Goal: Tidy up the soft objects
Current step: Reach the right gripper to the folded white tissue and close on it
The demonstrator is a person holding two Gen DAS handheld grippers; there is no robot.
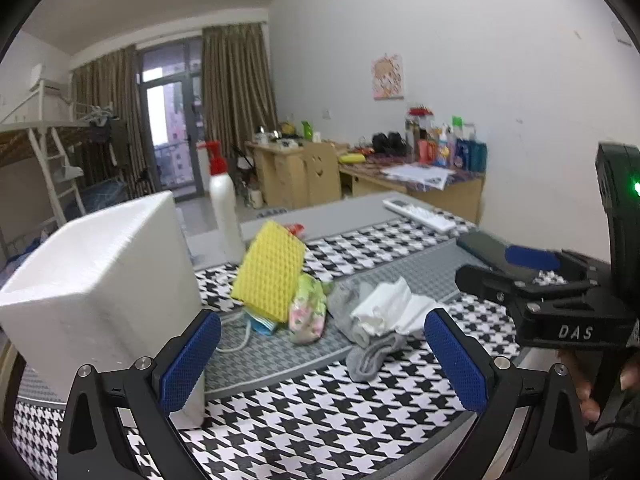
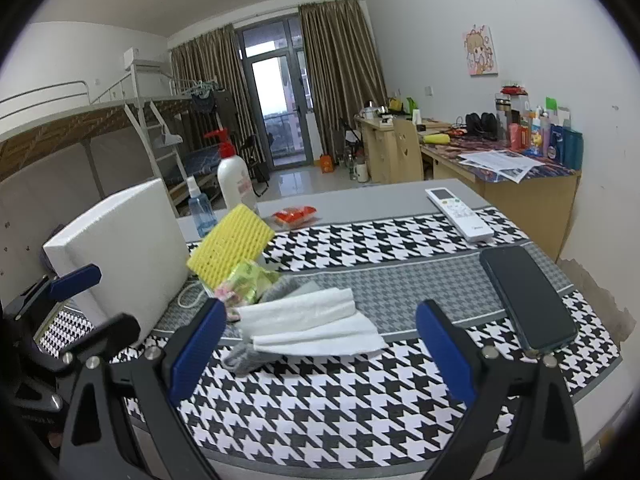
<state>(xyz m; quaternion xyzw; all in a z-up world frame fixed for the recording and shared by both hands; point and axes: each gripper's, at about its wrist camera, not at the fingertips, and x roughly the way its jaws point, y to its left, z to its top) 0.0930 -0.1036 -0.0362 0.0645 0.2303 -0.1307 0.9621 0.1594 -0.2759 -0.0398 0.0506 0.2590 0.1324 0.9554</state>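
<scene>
A pile of soft things lies on the houndstooth cloth: a yellow sponge [image 1: 270,268] [image 2: 230,250] propped up, a floral green cloth [image 1: 306,312] [image 2: 246,282], a grey sock [image 1: 366,350] [image 2: 250,354], white folded tissue [image 1: 394,306] [image 2: 308,322] and a blue face mask [image 1: 260,324]. A white foam box [image 1: 100,288] [image 2: 124,252] stands to the left of the pile. My left gripper [image 1: 322,354] is open and empty, just short of the pile. My right gripper [image 2: 320,344] is open and empty, with the tissue and sock between its fingers.
A dark phone [image 2: 528,300] and a white remote [image 2: 458,214] lie on the right. A white pump bottle [image 2: 236,176], a blue spray bottle [image 2: 200,210] and a red packet [image 2: 294,216] stand behind the pile. The right gripper's body [image 1: 560,296] shows at the right.
</scene>
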